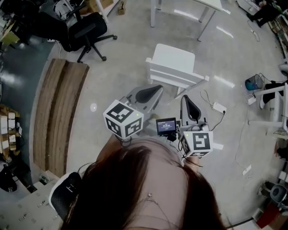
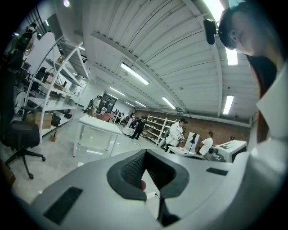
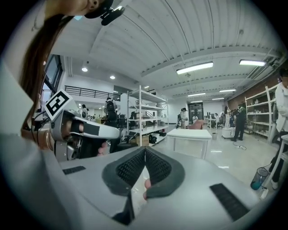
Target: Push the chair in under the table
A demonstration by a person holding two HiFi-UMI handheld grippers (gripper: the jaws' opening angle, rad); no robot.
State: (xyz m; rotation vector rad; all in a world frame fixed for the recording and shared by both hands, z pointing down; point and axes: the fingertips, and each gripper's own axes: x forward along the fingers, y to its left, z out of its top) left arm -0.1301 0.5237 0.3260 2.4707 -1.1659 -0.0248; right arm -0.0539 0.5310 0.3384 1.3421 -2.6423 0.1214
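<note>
Head view, upper centre: found white chair [image 1: 173, 67] well apart from table [image 1: 198, 6] at top edge. Found left gripper [image 1: 155, 90] and right gripper [image 1: 186, 101] fingers closed, empty. Judged chair light, rigid; best pushed at backrest.

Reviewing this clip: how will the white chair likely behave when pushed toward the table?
The white chair looks rigid, so it should move as one piece. No castors show, so it will probably slide, not roll, and the glossy floor should let it. A push high on its back may tip it forward.
</note>
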